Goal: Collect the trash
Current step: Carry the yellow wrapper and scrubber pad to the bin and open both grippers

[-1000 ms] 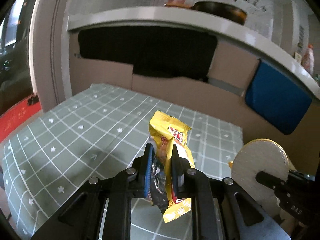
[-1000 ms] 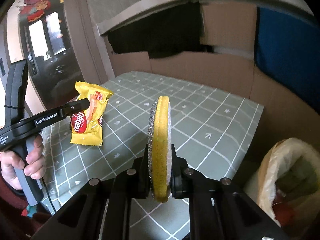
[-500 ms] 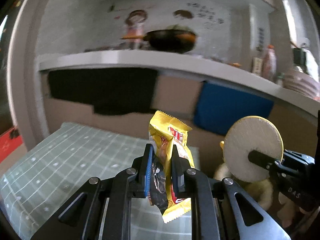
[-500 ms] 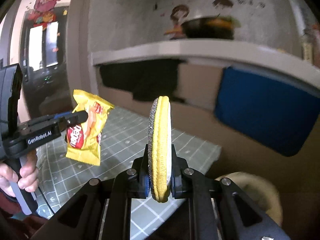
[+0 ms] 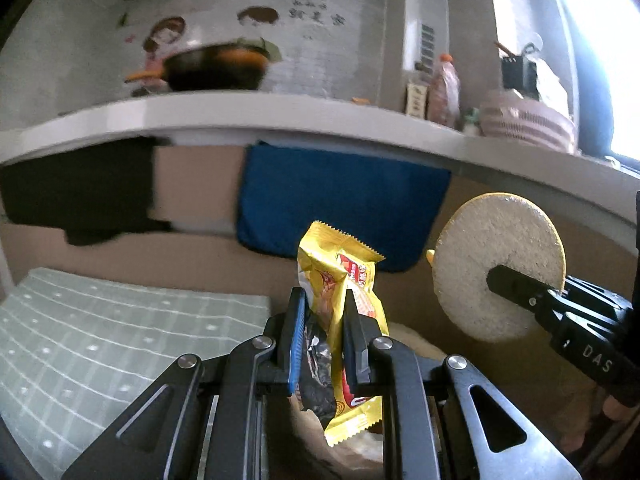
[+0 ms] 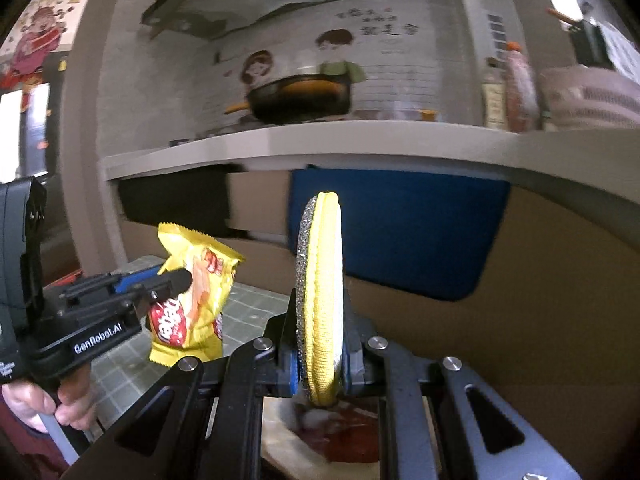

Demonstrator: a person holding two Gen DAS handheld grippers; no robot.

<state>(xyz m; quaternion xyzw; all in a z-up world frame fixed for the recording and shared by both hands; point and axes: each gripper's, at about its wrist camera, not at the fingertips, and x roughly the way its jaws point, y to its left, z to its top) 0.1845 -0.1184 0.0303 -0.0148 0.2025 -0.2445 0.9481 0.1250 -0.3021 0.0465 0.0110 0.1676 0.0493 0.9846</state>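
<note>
Left wrist: left gripper (image 5: 322, 336) jaws clamp one wrapper (image 5: 340, 280); right gripper (image 6: 320, 344) pinches one sponge (image 6: 320, 288).

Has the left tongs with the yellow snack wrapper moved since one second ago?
Yes. The left tongs carried the yellow snack wrapper off the green checked tablecloth, to the right toward the blue cloth and the lined bin below.

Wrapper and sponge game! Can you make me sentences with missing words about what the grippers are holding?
1. The left gripper is shut on a ____ wrapper.
2. The right gripper is shut on a round ____.
3. The cloth hanging under the shelf is ____.

Missing words: yellow; sponge; blue
</note>
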